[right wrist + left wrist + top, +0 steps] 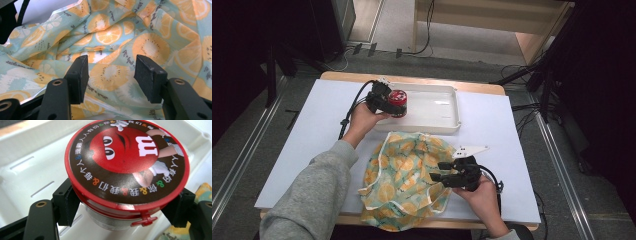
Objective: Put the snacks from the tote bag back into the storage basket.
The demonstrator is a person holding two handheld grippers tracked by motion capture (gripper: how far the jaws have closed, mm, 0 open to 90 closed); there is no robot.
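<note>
High view: white table [302, 150] fills mid-frame, floor and cables beyond it at top. White tray [437, 107] sits at upper centre of the table. Fruit-print cloth [404, 175] lies crumpled at lower centre, its near edge hanging over the table's front edge.

Left gripper [384, 102], upper centre-left, is at the tray's left end, held by the left hand [362, 117], grey sleeve [307, 200] running in from lower left. Jaws clamped on a can [398, 102] with a red lid; the can is upright, inside the tray at its left end. Whether it rests on the tray floor or is lifted just off it, cannot tell.

Left gripper view: can [126, 165] centre frame, lid printed with a red cartoon face and a ring of coloured characters. One jaw presses each side just under the lid rim. Tray [30, 152] behind and below; a corner of cloth [202, 191] at the right edge.

Right gripper [447, 175], lower centre-right in the high view, is over the cloth's right part, held by the right hand [482, 195]. Jaws apart, nothing between them.

Right gripper view: both jaws spread wide above the cloth [110, 37], orange and kiwi slices on pale blue, heavily folded. Contact with the fabric: cannot tell.
</note>
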